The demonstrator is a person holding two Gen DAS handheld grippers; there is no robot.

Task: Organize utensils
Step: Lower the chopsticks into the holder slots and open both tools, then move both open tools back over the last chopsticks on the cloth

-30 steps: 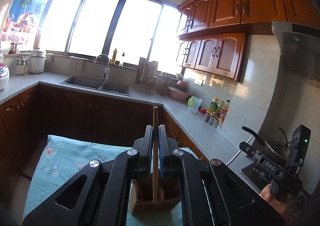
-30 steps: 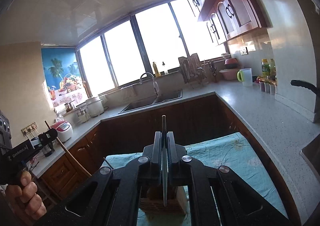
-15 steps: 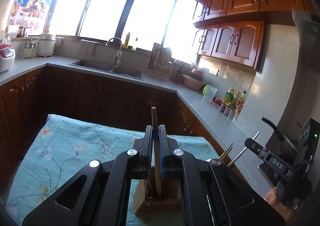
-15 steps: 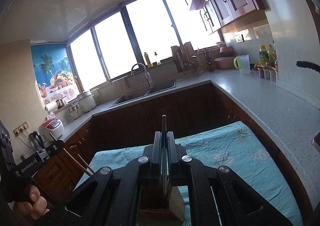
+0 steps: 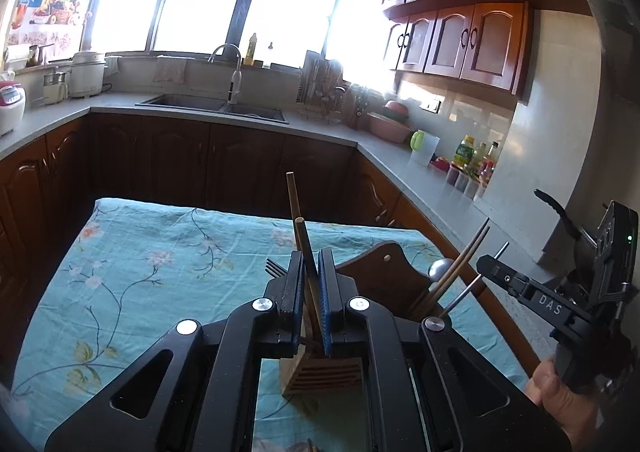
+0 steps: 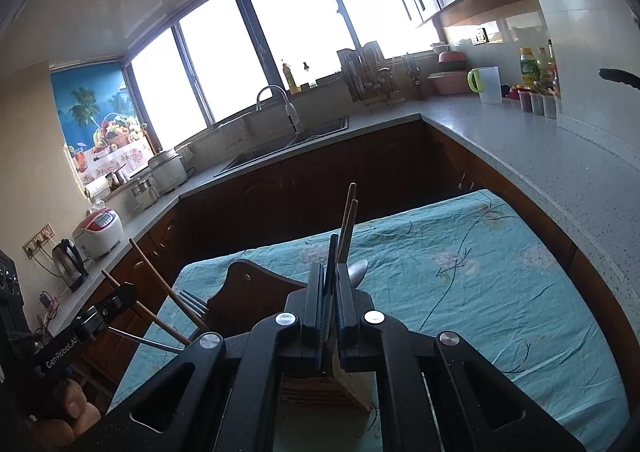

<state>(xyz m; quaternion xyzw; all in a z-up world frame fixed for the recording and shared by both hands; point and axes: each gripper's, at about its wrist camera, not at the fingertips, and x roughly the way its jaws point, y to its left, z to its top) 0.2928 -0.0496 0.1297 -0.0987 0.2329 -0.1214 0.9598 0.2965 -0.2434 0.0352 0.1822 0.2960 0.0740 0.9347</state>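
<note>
A wooden utensil holder (image 5: 320, 372) stands on a table with a teal floral cloth (image 5: 140, 272); it also shows in the right wrist view (image 6: 320, 388). My left gripper (image 5: 310, 264) is shut on wooden chopsticks (image 5: 298, 220), their lower ends in the holder. My right gripper (image 6: 331, 272) is shut on a dark flat utensil (image 6: 332, 252), its lower end in the holder too. A fork (image 6: 194, 302), a spoon (image 6: 357, 270) and more chopsticks (image 6: 347, 220) stand in the holder.
A kitchen counter (image 5: 420, 180) runs along the far and right sides, with a sink (image 5: 216, 106), dish rack (image 5: 320, 88), pink bowls, a cup and bottles. Dark wood cabinets stand below. A rice cooker and kettle (image 6: 74, 264) sit at the left.
Both grippers have tilted down and lowered over the holder. The chopsticks and the dark utensil have gone deeper into it. More of the table cloth and holder shows now.
</note>
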